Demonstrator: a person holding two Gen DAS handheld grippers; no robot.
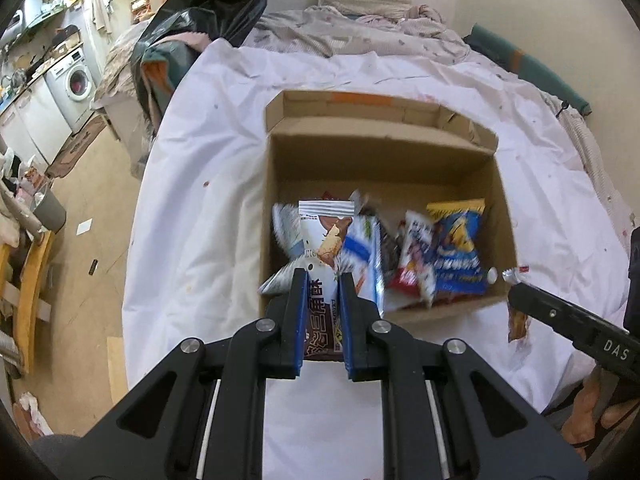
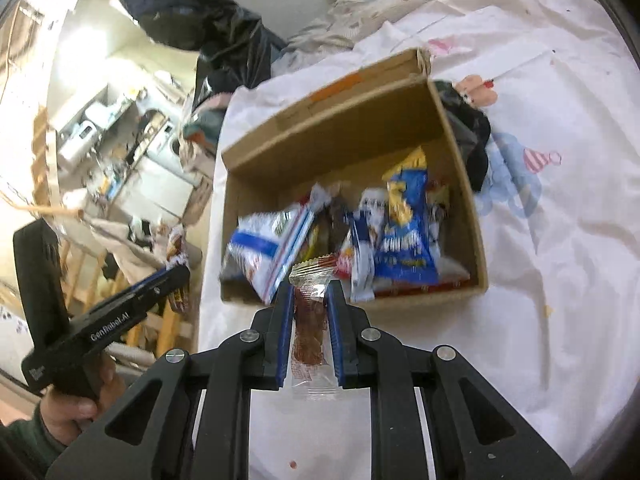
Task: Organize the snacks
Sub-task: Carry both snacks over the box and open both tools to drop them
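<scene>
An open cardboard box (image 1: pixel 384 152) sits on a white sheet and holds several snack packets, among them a blue chip bag (image 1: pixel 460 248). My left gripper (image 1: pixel 323 280) is shut on a white-and-brown biscuit packet (image 1: pixel 324 240), held at the box's near left corner. My right gripper (image 2: pixel 310 290) is shut on a clear packet with a brown snack (image 2: pixel 310 320), just short of the box's near wall (image 2: pixel 360 300). The box (image 2: pixel 340 120) and blue bag (image 2: pixel 408 224) also show in the right wrist view. The right gripper shows in the left wrist view (image 1: pixel 516 284), and the left in the right wrist view (image 2: pixel 176 276).
The box stands on a bed with a white sheet (image 1: pixel 200 200), rumpled bedding (image 1: pixel 360 28) and a pillow behind it. A black bag (image 1: pixel 208 4) lies at the bed's far left. A dark cloth (image 2: pixel 472 132) lies by the box's right wall. Floor, chairs and a washing machine (image 1: pixel 76 80) lie left.
</scene>
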